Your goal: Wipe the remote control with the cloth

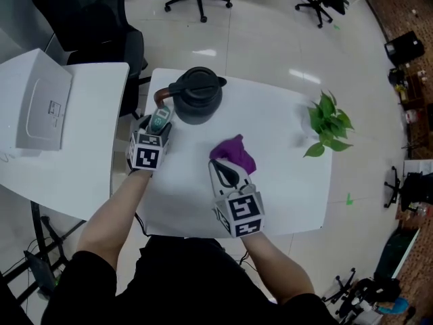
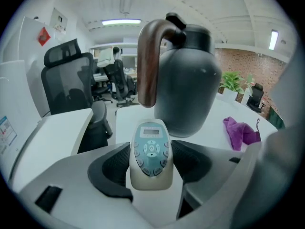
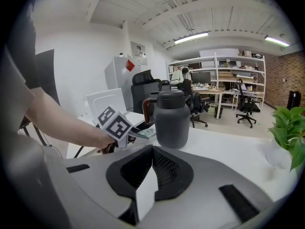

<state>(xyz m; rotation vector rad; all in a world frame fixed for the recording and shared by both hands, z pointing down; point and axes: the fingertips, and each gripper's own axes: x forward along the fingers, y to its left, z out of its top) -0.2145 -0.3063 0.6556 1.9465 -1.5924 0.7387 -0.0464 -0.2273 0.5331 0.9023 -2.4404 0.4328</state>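
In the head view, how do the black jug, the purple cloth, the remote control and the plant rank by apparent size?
1. black jug
2. plant, though its loose leaves make this close to the cloth
3. purple cloth
4. remote control, clearly the smallest

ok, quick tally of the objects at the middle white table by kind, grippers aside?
remote control: 1
purple cloth: 1
black jug: 1
potted plant: 1
Total: 4
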